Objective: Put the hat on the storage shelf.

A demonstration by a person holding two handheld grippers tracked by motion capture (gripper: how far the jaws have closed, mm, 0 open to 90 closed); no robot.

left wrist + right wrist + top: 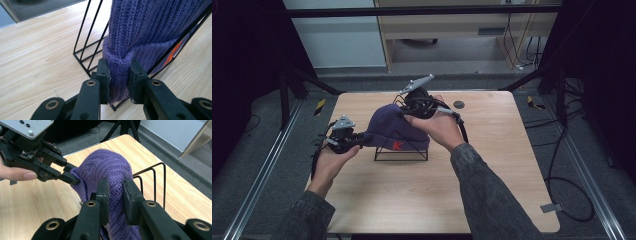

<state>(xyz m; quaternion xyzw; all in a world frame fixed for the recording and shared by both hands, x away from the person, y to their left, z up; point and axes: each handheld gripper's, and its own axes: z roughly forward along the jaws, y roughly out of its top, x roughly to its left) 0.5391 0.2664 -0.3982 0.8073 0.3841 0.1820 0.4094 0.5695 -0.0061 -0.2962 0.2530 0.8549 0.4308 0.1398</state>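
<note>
A purple knit hat (393, 129) sits draped over a black wire rack (401, 150) near the middle of the table (492, 165), somewhat toward its far edge. A red mark shows on the hat's cuff on the side facing the near edge.

Left gripper (362, 138): held at the hat's left end. In the left gripper view its jaws are closed on a bunched fold of the cuff (119, 67), knit pressed between both pads. The rack's wires (87, 37) stand just behind and beside the pinched fold.

Right gripper (404, 113): held over the hat's top from the far side. In the right gripper view its jaws are nearly closed, pinching a ridge of knit (115, 195) on the crown.

A small dark disc (458, 104) lies near the table's far edge, well apart from the rack.
</note>
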